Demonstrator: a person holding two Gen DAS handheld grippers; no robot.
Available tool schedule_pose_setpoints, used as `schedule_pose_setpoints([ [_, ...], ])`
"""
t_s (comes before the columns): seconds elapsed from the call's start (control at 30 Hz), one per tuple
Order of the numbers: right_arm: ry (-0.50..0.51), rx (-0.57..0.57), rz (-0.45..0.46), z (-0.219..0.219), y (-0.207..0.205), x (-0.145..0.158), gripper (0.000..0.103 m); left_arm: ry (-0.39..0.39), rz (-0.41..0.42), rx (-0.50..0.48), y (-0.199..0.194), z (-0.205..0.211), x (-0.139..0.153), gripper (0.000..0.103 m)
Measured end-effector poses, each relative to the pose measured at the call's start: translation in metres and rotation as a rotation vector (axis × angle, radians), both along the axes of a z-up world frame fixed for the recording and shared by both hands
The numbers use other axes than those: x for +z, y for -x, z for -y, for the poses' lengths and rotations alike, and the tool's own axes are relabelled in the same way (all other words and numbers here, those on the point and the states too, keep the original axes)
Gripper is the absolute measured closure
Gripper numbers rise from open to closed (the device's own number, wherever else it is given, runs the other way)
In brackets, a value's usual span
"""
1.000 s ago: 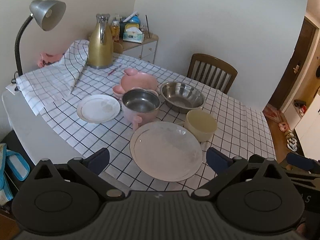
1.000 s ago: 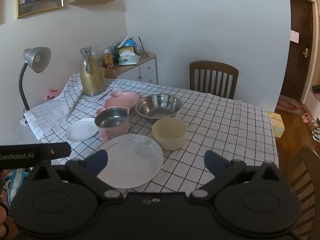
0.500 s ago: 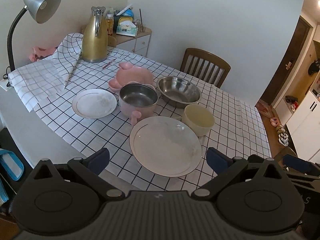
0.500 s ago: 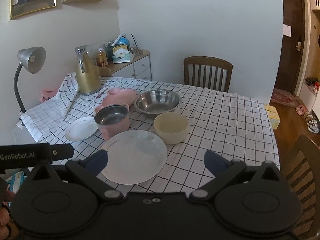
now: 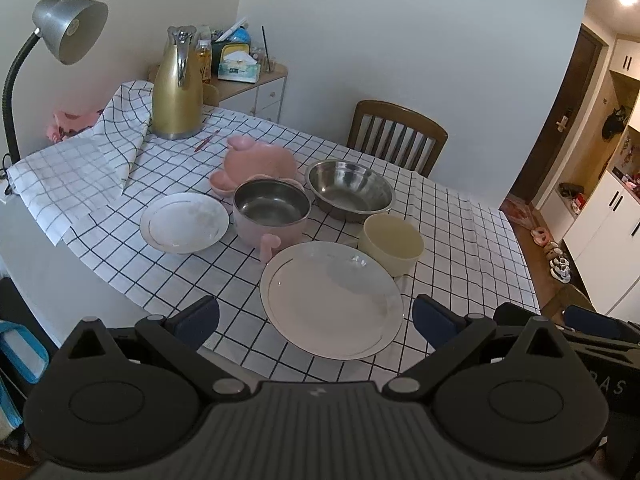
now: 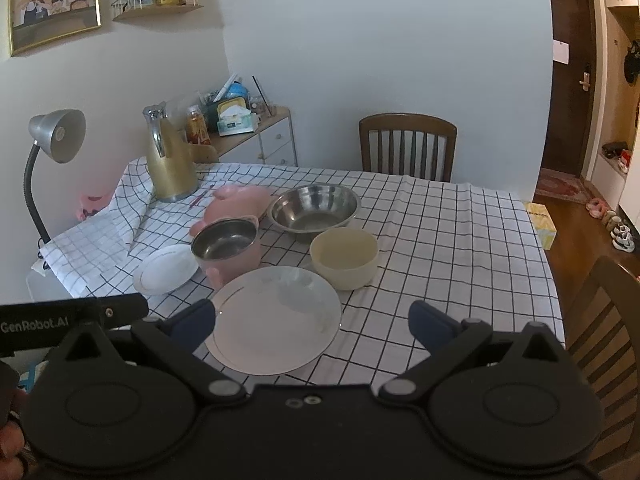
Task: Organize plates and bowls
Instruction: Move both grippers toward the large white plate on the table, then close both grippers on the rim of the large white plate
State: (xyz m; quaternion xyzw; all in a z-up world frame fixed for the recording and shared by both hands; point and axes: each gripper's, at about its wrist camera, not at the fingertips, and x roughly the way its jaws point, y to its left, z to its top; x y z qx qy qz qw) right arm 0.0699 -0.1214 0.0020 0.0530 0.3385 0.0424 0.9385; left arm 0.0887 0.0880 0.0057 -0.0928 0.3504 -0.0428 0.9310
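While both tools hover short of the table's near edge, nothing has been lifted: the step in hand appears to be the approach, before any first pick.

Left gripper [image 5: 316, 316]: fingers spread wide, empty, aimed at the large plate. Right gripper [image 6: 312, 318]: fingers likewise spread wide, empty, aimed at the same near edge.

Items on the checked tablecloth [image 5: 460, 248] covering the table:
- Large plate [image 5: 330, 300], white, flat, at the near edge, closest to both tools.
- Small plate [image 5: 184, 222], white, toward the left edge, just beside the pink pot.
- Pink pot [image 5: 272, 212], steel-lined, stub handle pointing toward the near edge, mid-table.
- Pink lid [image 5: 256, 164], animal-shaped, behind the pot and touching or nearly touching it.
- Steel bowl [image 5: 348, 190], upright, behind and right of the pot.
- Cream bowl [image 5: 390, 242], upright, just beside the large plate's far rim; whether they touch cannot be told.
- Gold thermos [image 5: 176, 88], far left corner; not part of the job.

Judgement on the next move: sorting like with like probably begins with a plate. A flat plate offers only its rim, so one finger must slide under the edge and the other over it before closing.
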Motion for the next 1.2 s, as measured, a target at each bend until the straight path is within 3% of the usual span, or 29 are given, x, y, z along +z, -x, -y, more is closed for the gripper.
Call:
schedule_pose_setpoints([
  [0.63, 0.039, -0.014, 0.064, -0.024, 0.005, 0.008, 0.001, -0.007, 0.030, -0.029, -0.002, -0.021, 0.004, 0.000],
  [1.2, 0.024, -0.002, 0.038, -0.039, -0.010, -0.006, 0.010, 0.006, -0.025, -0.037, -0.027, -0.033, -0.013, 0.000],
])
